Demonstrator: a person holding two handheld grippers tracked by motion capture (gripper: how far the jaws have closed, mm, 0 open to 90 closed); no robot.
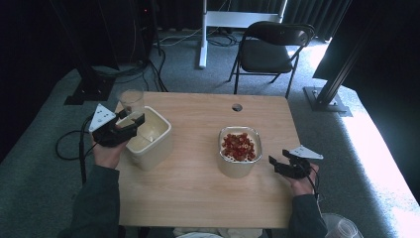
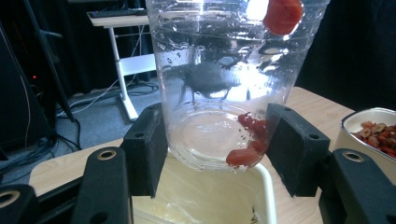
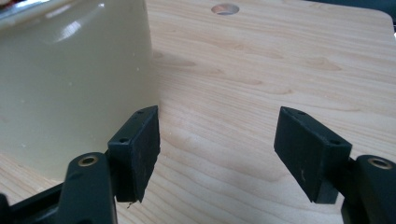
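Altogether two bins (image 1: 148, 139) (image 1: 239, 151), one cup (image 2: 224, 84).

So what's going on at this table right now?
A person holds the left claw shut on a clear plastic cup, a few red pieces stuck inside, above the cream tub. The right claw is open and empty beside the other tub, which holds red pieces.

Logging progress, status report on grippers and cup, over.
Left gripper shut on clear cup above cream bin. Right gripper open, empty. Nothing in the way.
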